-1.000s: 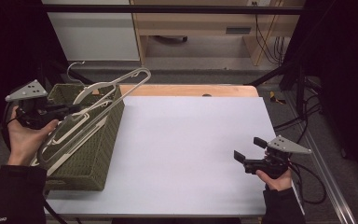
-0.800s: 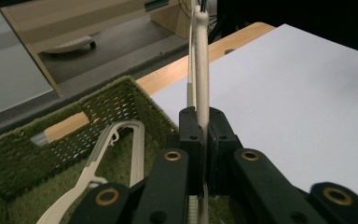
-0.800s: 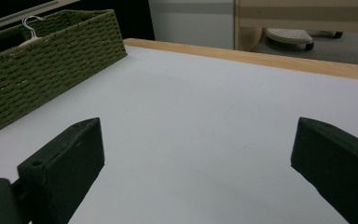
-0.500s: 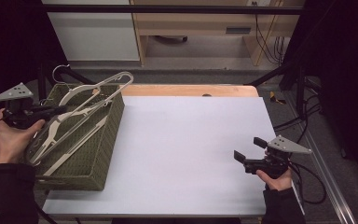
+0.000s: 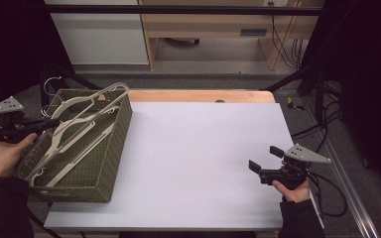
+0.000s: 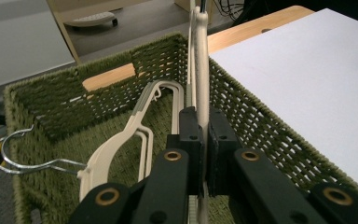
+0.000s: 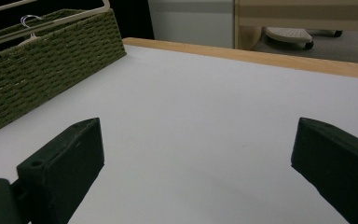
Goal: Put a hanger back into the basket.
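A green woven basket (image 5: 113,148) stands at the table's left end with several cream plastic hangers (image 5: 74,145) in it. My left gripper (image 5: 53,122) reaches over the basket's left rim and is shut on the thin edge of the topmost cream hanger (image 5: 92,101), which slants across the basket. In the left gripper view that hanger (image 6: 201,84) runs upright between my pads (image 6: 189,133), above the basket (image 6: 261,122). My right gripper (image 5: 264,158) hovers open near the table's front right, with bare white tabletop between its jaws (image 7: 200,144).
A hanger's wire hook (image 6: 9,159) pokes over the basket's left wall. The white tabletop (image 5: 203,144) spreads between basket and right hand, with a wooden edge (image 5: 198,95) at the far side. Cabinets and cables lie beyond. The basket's side (image 7: 37,70) appears in the right gripper view.
My left hand has drawn leftward and a little down, carrying the gripped hanger lower over the basket. The right hand has stayed still.
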`<state>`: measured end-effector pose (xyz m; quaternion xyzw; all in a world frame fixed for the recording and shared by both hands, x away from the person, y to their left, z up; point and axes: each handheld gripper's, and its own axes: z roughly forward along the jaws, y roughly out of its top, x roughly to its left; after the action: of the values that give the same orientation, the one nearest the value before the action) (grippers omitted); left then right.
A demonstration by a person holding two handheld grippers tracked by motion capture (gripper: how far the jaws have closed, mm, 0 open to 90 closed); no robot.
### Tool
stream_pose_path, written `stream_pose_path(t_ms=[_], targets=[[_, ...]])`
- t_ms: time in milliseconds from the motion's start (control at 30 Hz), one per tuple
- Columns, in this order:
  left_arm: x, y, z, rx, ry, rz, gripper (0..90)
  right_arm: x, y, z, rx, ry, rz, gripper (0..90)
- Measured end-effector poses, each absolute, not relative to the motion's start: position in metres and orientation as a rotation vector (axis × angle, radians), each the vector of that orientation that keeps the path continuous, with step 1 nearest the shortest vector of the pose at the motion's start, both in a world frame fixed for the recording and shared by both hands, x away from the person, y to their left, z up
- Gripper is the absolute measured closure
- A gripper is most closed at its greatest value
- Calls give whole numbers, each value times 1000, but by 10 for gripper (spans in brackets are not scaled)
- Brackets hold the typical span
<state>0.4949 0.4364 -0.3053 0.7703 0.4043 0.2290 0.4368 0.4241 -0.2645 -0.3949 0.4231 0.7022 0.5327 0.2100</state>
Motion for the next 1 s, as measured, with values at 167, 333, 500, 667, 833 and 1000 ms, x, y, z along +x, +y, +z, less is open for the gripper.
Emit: stream_pose_path(t_ms=[167, 333, 500, 667, 833, 1000], targets=[[493, 444, -311, 1910, 1012, 553, 866, 424, -265, -395, 1178, 1951, 1482, 28], [492, 450, -317, 1903, 1027, 539, 866, 424, -265, -395, 1177, 1954, 1479, 28], [489, 454, -323, 1897, 1043, 528, 866, 424, -265, -395, 1179, 1954, 1479, 28], [487, 456, -332, 1889, 1073, 524, 867, 424, -264, -395, 1180, 1952, 1486, 28], [493, 447, -346, 1912, 1090, 481, 867, 424, -265, -395, 1174, 1956, 1480, 28], [500, 439, -359, 1928, 1150, 453, 864, 424, -265, -395, 1179, 1954, 1482, 28]])
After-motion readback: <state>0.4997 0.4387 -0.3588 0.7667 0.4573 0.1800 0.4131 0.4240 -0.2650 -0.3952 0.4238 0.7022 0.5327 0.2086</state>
